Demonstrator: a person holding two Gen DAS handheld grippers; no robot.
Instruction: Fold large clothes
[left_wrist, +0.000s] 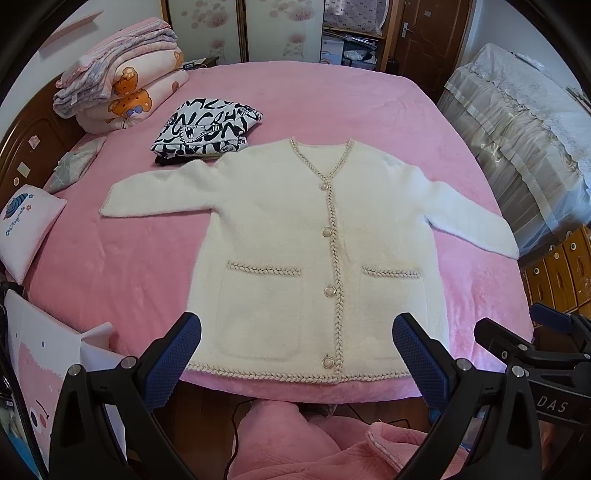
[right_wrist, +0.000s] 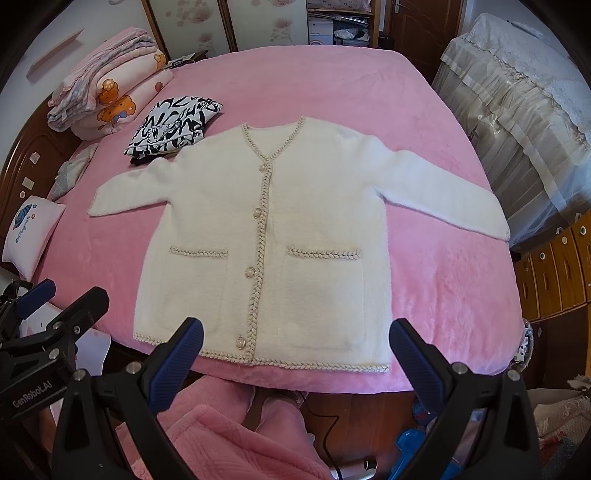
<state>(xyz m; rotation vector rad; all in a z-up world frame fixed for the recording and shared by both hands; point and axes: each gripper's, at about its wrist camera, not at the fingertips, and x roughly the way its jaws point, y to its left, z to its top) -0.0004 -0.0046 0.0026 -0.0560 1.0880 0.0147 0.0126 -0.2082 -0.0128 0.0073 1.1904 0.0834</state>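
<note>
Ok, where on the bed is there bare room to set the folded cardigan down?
Widest free patch: pink bedspread beyond the white cardigan collar, toward the far edge. Another strip lies between its left sleeve and the small pillow. Crowded: the far-left corner, with the black-and-white folded garment and stacked quilts.

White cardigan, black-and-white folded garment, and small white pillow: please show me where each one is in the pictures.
White cardigan (left_wrist: 280, 229), left wrist view, on its chest panel.
Black-and-white folded garment (left_wrist: 207, 127), left wrist view, on its printed top.
Small white pillow (right_wrist: 31, 229), right wrist view, on its front face.
</note>
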